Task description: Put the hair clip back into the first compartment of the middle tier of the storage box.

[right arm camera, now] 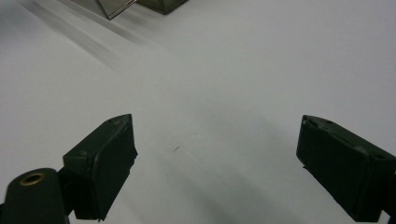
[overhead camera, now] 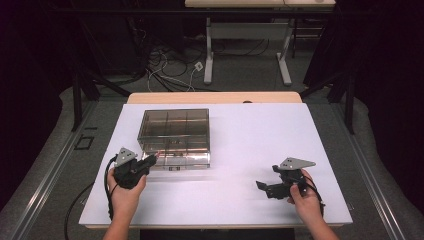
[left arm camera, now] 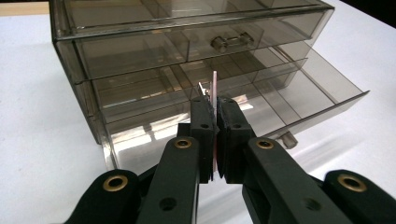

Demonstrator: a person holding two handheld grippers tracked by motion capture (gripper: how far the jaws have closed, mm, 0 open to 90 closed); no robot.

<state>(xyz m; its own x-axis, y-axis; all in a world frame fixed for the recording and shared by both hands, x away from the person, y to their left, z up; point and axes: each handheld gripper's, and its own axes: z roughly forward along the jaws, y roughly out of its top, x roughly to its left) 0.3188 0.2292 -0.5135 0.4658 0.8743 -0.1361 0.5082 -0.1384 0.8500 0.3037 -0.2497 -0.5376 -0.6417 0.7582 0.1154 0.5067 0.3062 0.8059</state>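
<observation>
Thin pink flat card [left arm camera: 214, 100] stands edge-on, clamped between the closed jaws of the left gripper [left arm camera: 211, 108], directly above the pulled-out bottom drawer [left arm camera: 299, 100] of the smoky transparent plastic drawer cabinet [overhead camera: 174, 131]. In the high view the left gripper [overhead camera: 150, 161] meets the cabinet's near left corner (contact cannot be confirmed). Right gripper [overhead camera: 264, 188] rests well to the right, near the white table [overhead camera: 260, 135] edge, jaws spread wide with nothing between them [right arm camera: 215, 154]
</observation>
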